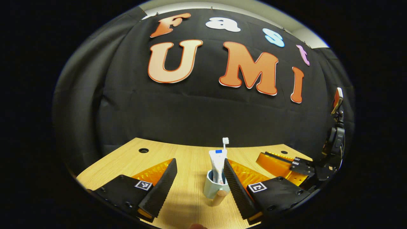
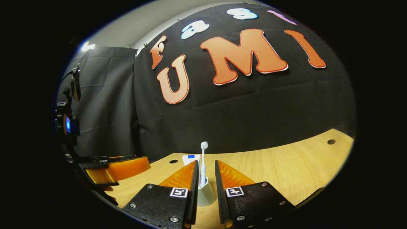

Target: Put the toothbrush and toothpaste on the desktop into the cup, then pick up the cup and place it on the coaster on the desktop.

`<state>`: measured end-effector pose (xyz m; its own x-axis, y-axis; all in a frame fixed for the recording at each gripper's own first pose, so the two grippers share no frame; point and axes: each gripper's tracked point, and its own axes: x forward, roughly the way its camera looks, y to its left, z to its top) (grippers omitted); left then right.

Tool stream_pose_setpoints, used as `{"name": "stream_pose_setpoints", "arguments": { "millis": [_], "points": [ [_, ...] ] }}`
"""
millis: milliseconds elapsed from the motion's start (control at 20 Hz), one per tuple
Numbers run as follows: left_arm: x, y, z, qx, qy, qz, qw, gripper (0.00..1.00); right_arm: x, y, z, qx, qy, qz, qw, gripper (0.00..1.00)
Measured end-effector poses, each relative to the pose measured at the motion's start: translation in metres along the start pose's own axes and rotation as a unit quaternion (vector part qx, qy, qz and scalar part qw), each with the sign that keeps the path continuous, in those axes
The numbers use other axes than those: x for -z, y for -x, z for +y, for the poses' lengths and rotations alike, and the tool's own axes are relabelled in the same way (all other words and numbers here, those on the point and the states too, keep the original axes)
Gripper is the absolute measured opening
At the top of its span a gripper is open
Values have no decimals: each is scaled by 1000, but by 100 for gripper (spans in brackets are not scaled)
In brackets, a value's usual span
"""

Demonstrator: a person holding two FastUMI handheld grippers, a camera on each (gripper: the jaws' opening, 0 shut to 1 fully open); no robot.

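Toothbrush (image 2: pixel 203 159) and toothpaste (image 1: pixel 217 165) stand in the cup (image 1: pixel 213 189) on the table (image 2: pixel 286 165), left gripper (image 1: pixel 200 187) spread wide around it, right gripper (image 2: pixel 206 190) narrowly parted at it, so next comes a squeeze and lift toward the coaster.

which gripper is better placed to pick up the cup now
Probably the left. In the left gripper view its fingers are spread wide with the cup, holding the toothpaste and toothbrush, between them. The right gripper has only a narrow gap.
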<state>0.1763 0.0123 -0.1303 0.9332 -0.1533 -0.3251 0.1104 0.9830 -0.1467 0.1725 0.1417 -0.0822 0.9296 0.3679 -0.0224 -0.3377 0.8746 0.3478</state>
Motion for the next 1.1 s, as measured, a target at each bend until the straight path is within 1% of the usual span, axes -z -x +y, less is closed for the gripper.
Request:
{"name": "stream_pose_setpoints", "arguments": {
  "millis": [50,100,150,200,300,350,450,500,550,700,750,850,900,950,1000,1050,1100],
  "points": [
    [-2,-5,-7,13,-5,19,1000,93,-9,9,-4,-1,7,-8,1000,31],
    [0,-9,-16,29,-12,42,999,93,-16,20,-7,-2,14,-14,1000,37],
    [1,-14,-22,40,-19,65,997,93,-23,30,-12,-1,21,-19,1000,42],
    [7,-16,-28,48,-25,90,994,94,-29,40,-16,-1,24,-20,1000,50],
    [11,-18,-35,62,-41,131,989,94,-37,62,-23,-7,21,-24,999,55],
    [13,-22,-38,67,-53,146,986,93,-41,73,-29,-7,23,-30,999,55],
    [36,-29,-45,78,-74,201,974,93,-50,96,-42,-2,29,-46,999,58],
    [47,-29,-48,83,-78,230,966,94,-54,105,-47,1,33,-51,998,70],
    [54,-31,-47,80,-77,251,962,94,-58,114,-52,4,38,-53,998,69],
    [66,-33,-46,68,-84,306,946,93,-66,140,-68,15,63,-57,996,81],
    [70,-32,-45,66,-88,328,938,93,-68,149,-74,21,70,-58,996,81],
    [69,-26,-46,65,-102,374,920,93,-68,162,-85,26,73,-57,995,83],
    [68,-27,-43,66,-116,386,913,87,-65,167,-87,27,70,-53,996,83],
    [63,-30,-41,57,-129,403,904,89,-59,174,-89,24,68,-48,996,83],
    [57,-30,-42,59,-142,415,897,89,-56,178,-91,26,68,-47,996,83],
    [55,-29,-44,61,-153,433,886,89,-52,182,-96,31,69,-44,996,83],
    [54,-30,-46,61,-160,444,880,90,-48,184,-102,37,70,-39,996,83]
  ]
}}
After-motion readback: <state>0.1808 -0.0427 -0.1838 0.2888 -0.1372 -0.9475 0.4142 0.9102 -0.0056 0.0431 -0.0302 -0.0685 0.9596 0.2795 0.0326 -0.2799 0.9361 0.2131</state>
